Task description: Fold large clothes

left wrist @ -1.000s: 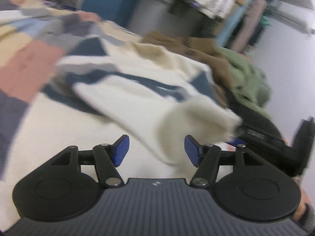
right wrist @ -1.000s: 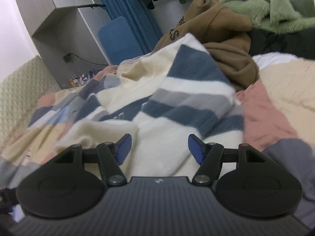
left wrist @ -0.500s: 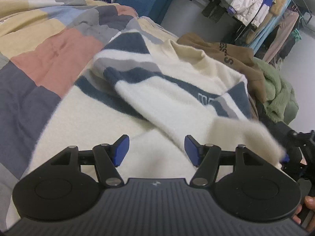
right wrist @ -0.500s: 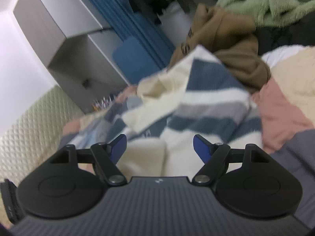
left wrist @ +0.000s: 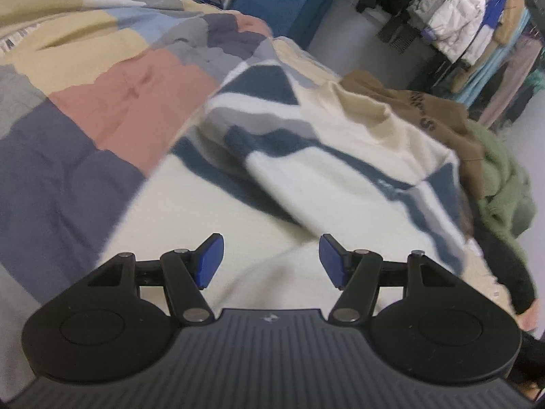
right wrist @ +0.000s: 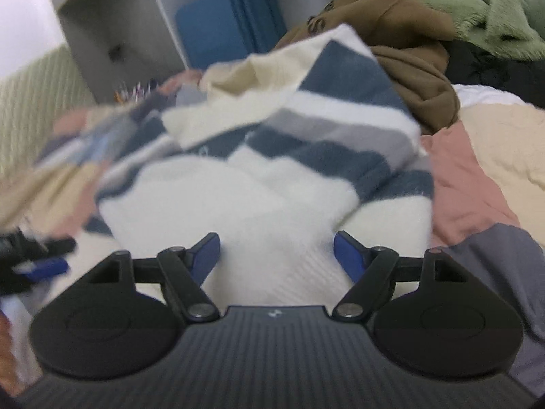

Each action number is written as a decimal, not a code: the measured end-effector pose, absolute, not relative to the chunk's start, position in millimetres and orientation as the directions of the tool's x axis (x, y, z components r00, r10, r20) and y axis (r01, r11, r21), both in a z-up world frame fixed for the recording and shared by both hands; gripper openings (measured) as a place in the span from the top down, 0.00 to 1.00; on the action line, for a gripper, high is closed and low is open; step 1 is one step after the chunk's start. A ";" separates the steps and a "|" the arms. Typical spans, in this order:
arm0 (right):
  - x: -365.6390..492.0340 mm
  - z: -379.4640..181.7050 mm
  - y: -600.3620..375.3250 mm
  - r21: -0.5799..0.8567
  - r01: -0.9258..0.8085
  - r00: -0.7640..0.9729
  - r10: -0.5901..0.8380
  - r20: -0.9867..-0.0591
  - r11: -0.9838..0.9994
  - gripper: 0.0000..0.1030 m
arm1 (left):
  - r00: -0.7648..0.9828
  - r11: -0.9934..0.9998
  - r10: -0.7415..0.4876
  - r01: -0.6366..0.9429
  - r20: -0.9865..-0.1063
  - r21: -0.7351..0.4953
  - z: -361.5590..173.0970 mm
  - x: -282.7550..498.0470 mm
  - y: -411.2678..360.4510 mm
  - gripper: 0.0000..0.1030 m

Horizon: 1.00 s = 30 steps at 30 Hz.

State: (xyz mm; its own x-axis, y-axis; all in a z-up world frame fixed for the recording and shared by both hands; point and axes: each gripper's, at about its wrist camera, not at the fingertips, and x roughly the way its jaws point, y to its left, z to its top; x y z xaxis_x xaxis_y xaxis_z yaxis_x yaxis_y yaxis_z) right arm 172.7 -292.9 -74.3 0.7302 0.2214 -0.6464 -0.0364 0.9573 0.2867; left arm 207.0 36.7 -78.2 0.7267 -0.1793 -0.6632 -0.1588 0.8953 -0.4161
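A patchwork quilt [left wrist: 112, 102] covers the bed across the frame's left. The striped cream sweater [left wrist: 340, 156] lies centre, brown hoodie [left wrist: 425, 109] upper right. Left tongs [left wrist: 270, 259] gape empty; right tongs [right wrist: 276, 255], just narrowing, grip nothing.

Patchwork bedspread [left wrist: 102, 109] fills left of frame; striped cream sweater [left wrist: 340, 156] spread at centre; brown hoodie [left wrist: 425, 116], green fleece [left wrist: 500, 191] piled right.
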 end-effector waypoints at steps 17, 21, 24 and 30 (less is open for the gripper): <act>146.2 -64.6 -314.0 0.282 -0.051 0.695 0.237 -0.679 0.958 0.81 | 0.752 0.853 -0.181 -0.200 -0.634 -0.481 -55.0 147.5 71.1 0.34; 127.6 -56.8 -329.3 0.353 0.014 0.695 0.245 -0.676 0.935 0.69 | 0.717 0.826 -0.135 -0.300 -0.683 -0.478 -69.0 145.3 89.6 0.34; 109.5 -58.6 -341.7 0.404 0.111 0.690 0.222 -0.689 0.908 0.31 | 0.698 0.765 -0.131 -0.381 -0.704 -0.520 -81.2 144.1 107.9 0.34; 91.9 -75.6 -356.8 0.526 0.250 0.634 0.273 -0.724 0.813 0.30 | 0.673 0.717 -0.125 -0.447 -0.729 -0.535 -94.1 138.8 121.6 0.34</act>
